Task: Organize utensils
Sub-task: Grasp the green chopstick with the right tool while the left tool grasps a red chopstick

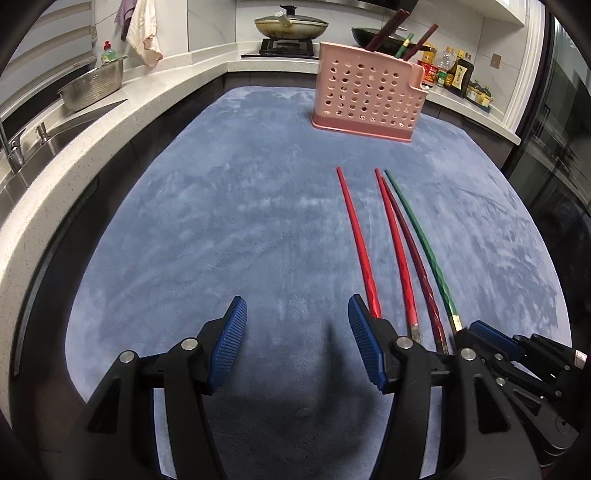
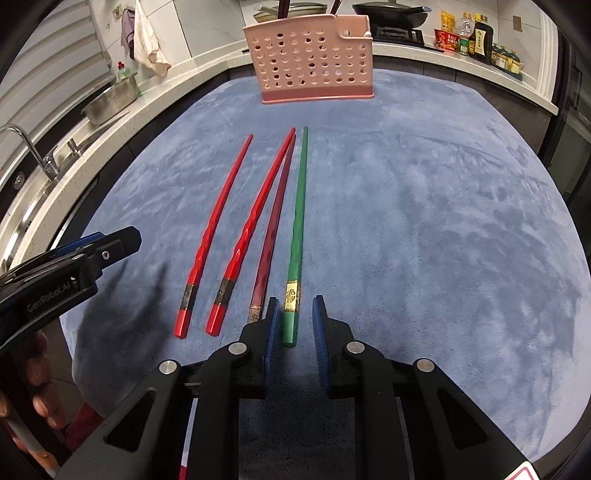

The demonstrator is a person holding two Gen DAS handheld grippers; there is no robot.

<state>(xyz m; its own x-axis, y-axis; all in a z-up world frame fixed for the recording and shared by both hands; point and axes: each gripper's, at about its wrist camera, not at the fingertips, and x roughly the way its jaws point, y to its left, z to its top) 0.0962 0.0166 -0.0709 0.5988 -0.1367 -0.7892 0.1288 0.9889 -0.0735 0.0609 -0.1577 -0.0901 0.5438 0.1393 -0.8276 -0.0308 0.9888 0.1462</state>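
Several chopsticks lie side by side on a blue cloth (image 2: 406,221): two bright red ones (image 2: 218,229) (image 2: 255,225), a dark red one (image 2: 275,221) and a green one (image 2: 299,206). My right gripper (image 2: 295,314) is low over the green chopstick's near end, which sits between the pads with a gap on its right side, so the gripper is open. My left gripper (image 1: 297,306) stands open over bare cloth, left of the nearest red chopstick (image 1: 360,243). A pink perforated holder (image 1: 369,96) at the cloth's far edge has several chopsticks (image 1: 388,29) standing in it.
A white counter curves round the back with a sink and tap (image 2: 33,151), a steel colander (image 1: 92,88), pans on a stove (image 1: 291,26) and bottles (image 1: 458,72). A cloth (image 1: 144,33) hangs on the wall. A hand (image 2: 40,391) shows at lower left.
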